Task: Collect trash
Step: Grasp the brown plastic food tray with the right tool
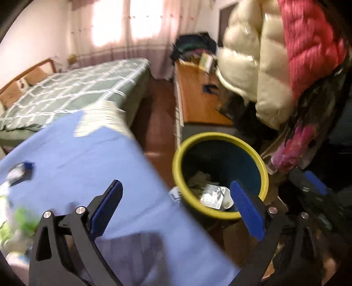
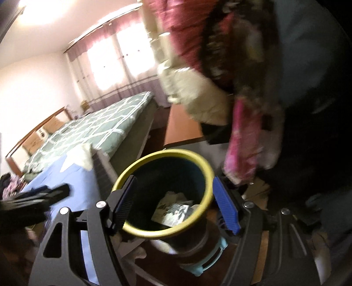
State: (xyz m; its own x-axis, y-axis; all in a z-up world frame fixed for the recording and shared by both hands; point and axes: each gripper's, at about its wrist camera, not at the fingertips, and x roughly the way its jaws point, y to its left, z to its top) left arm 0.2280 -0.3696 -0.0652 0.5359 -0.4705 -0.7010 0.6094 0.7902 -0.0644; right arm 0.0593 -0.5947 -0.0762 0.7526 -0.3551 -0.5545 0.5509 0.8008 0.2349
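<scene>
Crumpled paper and a foil wrapper [image 1: 212,195] already lie inside the yellow-rimmed dark plastic bin [image 1: 220,137]. Beside the bin, both the left claw [image 1: 178,213] and right claw [image 2: 176,204] gape empty. More scraps [image 1: 19,171] wait on the blue-clothed counter [image 1: 88,158] beside the bin.

Bed [image 1: 72,88], bright curtained window [image 1: 123,19].

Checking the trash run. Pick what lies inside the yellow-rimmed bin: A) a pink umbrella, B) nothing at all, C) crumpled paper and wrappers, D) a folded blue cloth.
C: both wrist views look down into the yellow-rimmed bin, where crumpled paper and wrappers lie at its bottom.
</scene>
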